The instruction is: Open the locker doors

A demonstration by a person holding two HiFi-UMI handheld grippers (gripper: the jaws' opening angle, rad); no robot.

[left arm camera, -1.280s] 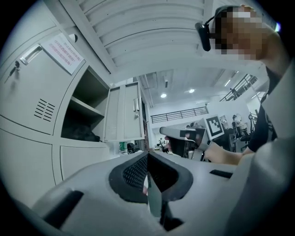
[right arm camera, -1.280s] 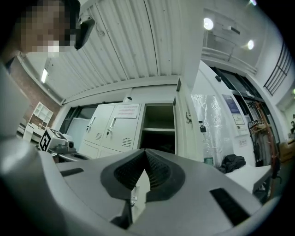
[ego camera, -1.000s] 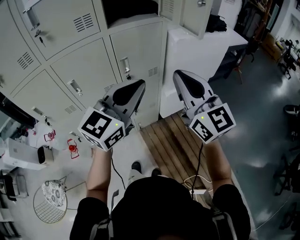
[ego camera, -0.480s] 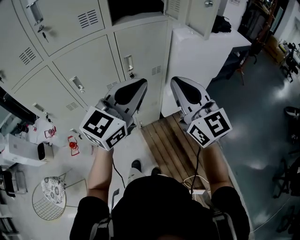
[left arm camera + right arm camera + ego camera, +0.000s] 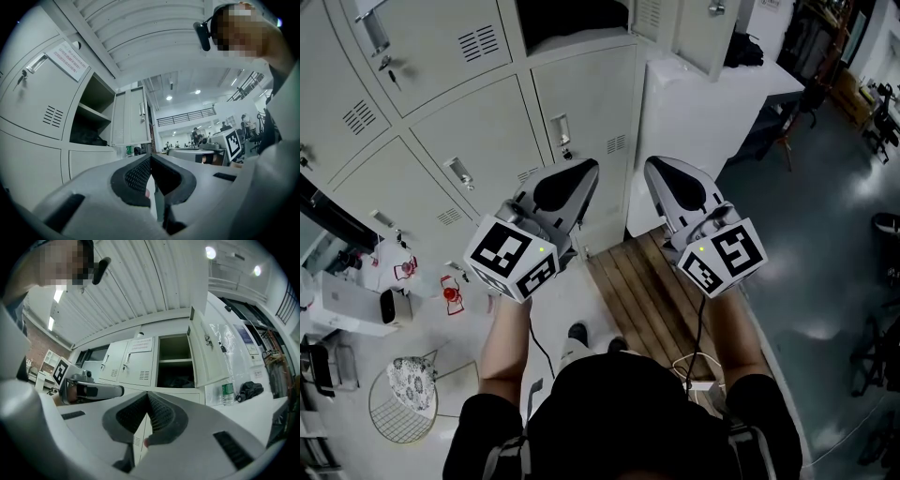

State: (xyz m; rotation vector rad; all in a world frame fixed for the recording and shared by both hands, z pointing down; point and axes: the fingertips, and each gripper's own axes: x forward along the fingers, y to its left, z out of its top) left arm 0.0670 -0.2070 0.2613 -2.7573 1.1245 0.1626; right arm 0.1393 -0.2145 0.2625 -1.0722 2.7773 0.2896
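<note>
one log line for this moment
left gripper: shut, empty | right gripper: shut, empty | open locker door: one | contact with lockers: none

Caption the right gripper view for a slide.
Shut right hand-held gripper facing the lockers, one door swung open.

Open locker (image 5: 572,19) cut off by top edge in head view. Dark bundle (image 5: 176,382) inside, can't tell what it is. Notice (image 5: 69,60) on upper door: print too small to read. Left gripper (image 5: 586,171) hides bottom of lower right door (image 5: 591,103). Wooden pallet (image 5: 633,286) partly under right gripper (image 5: 658,169) & forearm. Small red bits (image 5: 448,294) on floor, too small to ID. Far-off ppl (image 5: 194,136): tiny.
</note>
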